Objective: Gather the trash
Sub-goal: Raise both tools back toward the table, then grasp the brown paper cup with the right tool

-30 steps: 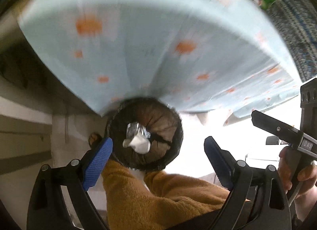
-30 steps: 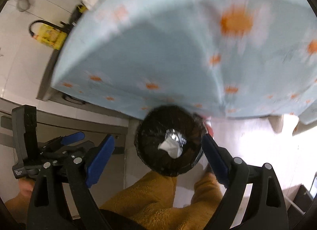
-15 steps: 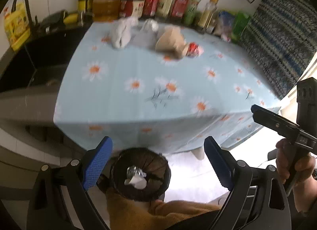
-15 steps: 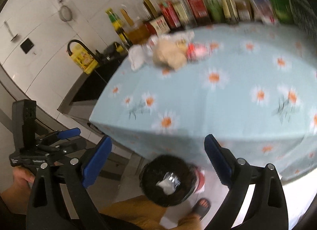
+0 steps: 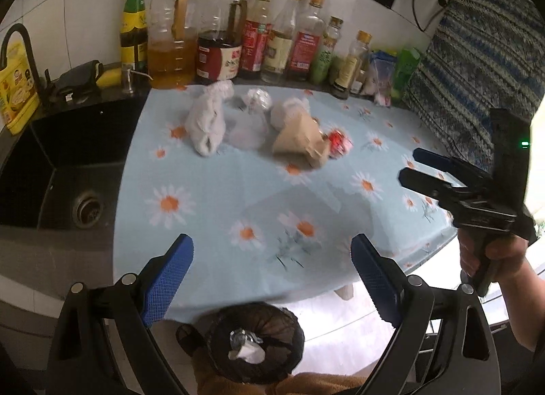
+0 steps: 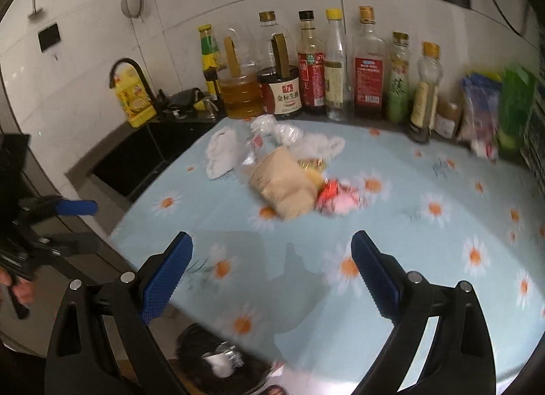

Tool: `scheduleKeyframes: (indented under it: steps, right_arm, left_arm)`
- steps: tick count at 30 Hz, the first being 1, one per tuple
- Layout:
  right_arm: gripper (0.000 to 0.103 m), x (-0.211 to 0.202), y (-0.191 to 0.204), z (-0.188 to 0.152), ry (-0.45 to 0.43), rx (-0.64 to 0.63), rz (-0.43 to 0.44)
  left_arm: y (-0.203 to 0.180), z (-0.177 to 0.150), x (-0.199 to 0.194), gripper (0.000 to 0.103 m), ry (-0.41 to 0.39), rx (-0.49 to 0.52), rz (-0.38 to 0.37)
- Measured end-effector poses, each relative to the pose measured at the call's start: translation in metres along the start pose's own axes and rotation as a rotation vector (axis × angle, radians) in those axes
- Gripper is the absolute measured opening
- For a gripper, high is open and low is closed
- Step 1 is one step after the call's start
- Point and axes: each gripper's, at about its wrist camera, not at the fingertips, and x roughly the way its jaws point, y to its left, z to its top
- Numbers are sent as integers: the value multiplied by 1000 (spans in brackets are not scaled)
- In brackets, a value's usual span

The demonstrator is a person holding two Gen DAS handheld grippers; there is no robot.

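Both grippers are up over the near edge of the table (image 5: 211,224), which has a blue cloth with daisies on it. The left gripper (image 5: 271,279) has its blue pads spread wide with nothing between them. The right gripper (image 6: 271,274) is spread wide too, and it is empty. The trash sits in a little heap near the far edge of the table, just in front of the row of bottles (image 5: 272,41). There is a white crumpled cloth (image 5: 207,122) on the sink side of the heap, a clear plastic ball (image 5: 257,99) behind it, a brown paper bag (image 5: 301,138) in the middle, and a red wrapper (image 5: 338,143) touching the bag on the other side. The bin (image 5: 255,344) is on the floor below the near edge, lined with a black bag, and it already has some foil and white paper in it. The job now looks like reaching out for the next piece. The best way is to go for just one piece at a time. The red wrapper is small and at the outside of the heap, so the right gripper could take it first. Come down from above, put one pad on each side, and squeeze until it is snug. Keep low and slow near the bottles so none get knocked over. The paper bag is soft and may crush, so grab it by a folded edge. Then carry the piece back over the near edge and let go right above the bin.
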Motion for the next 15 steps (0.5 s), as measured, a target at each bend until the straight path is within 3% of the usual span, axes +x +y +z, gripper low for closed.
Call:
scheduleKeyframes:
  steps: [8,15]
  right_arm:
    - [93,82,-5,34,117,-129,-34]
    - [93,133,4,43,200,-231,-77]
  left_arm:
    - [41,21,15,91,6,-12,-15]
    - [65,28,28,91,29,-30,-37]
